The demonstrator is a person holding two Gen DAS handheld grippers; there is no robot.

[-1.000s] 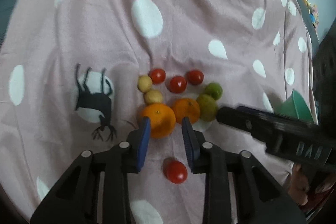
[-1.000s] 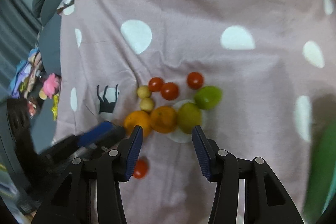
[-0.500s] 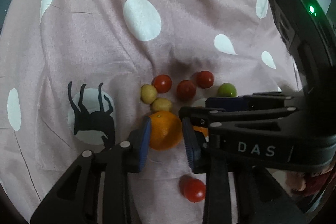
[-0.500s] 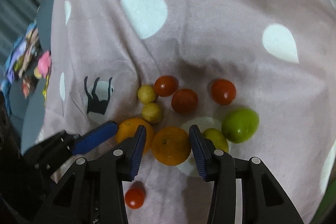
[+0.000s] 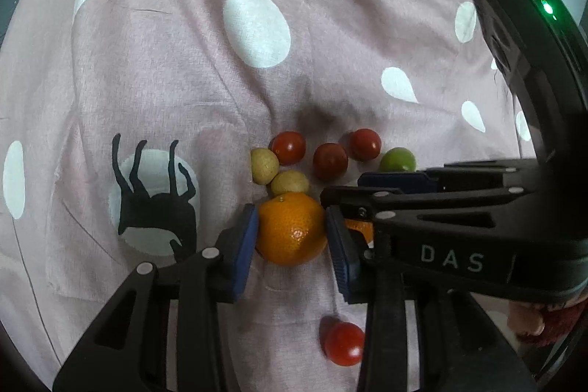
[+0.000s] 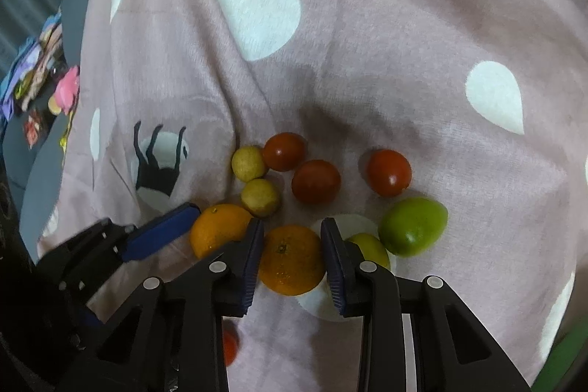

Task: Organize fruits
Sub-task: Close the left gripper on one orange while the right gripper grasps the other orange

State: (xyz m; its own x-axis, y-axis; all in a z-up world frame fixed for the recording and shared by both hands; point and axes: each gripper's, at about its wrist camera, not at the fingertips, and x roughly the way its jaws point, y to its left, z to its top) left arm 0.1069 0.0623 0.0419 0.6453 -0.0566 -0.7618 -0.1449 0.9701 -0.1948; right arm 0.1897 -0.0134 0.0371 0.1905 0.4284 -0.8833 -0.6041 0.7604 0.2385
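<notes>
Fruits sit clustered on your pink dotted cloth (image 5: pixel 176 68). Hidden bits first: in the left wrist view your right gripper (image 6: pixel 292 256) body covers the second orange (image 6: pixel 290 259) except a sliver, and the yellow-green fruit (image 6: pixel 371 247) is half behind a pad in the right wrist view. Left to right: your left gripper (image 5: pixel 292 234) has blue ribbed pads touching both sides of the left orange (image 5: pixel 292 234), dimpled and glossy. At 12 o'clock from it, two matte yellow round fruits (image 5: pixel 273 173), then three shiny red tomatoes (image 5: pixel 329 149), then a smooth green fruit (image 6: pixel 413 225) at 2 o'clock. Right pads narrowly bracket the second orange; contact unclear. Stray tomato (image 5: pixel 343 342) at 6 o'clock.
</notes>
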